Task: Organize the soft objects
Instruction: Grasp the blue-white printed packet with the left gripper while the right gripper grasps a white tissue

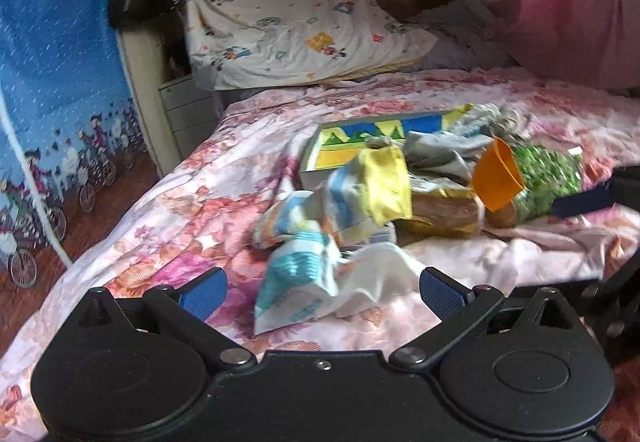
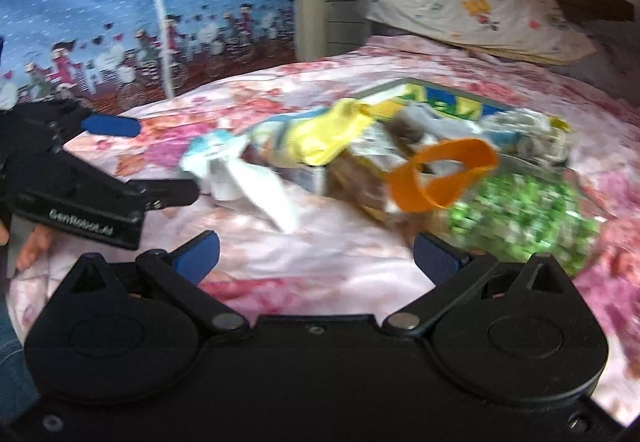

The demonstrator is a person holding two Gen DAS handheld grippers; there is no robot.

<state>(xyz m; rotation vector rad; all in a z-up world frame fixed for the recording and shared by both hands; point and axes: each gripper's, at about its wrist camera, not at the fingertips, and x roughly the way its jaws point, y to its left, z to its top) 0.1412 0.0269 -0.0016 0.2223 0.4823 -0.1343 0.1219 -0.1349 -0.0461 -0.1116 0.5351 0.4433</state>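
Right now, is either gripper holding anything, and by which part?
Nothing is held. The left gripper and the right gripper are both open, short of the pile of soft packets on the bed.

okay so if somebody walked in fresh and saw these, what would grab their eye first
Probably the jumbled pile of soft items in the middle of the floral bedspread, with an orange cup lying at its right side beside a green speckled bundle. Both open grippers, left gripper and right gripper, point at it.

Ahead of the fingers lie one orange cup point(image 1: 498, 180), one green-patterned bag point(image 1: 548, 178), one yellow cloth point(image 1: 386, 182) and one flat picture box point(image 1: 360, 138). Farther beyond them stands one cartoon-print pillow point(image 1: 280, 10). The remaining crumpled pieces are too blurred to count.
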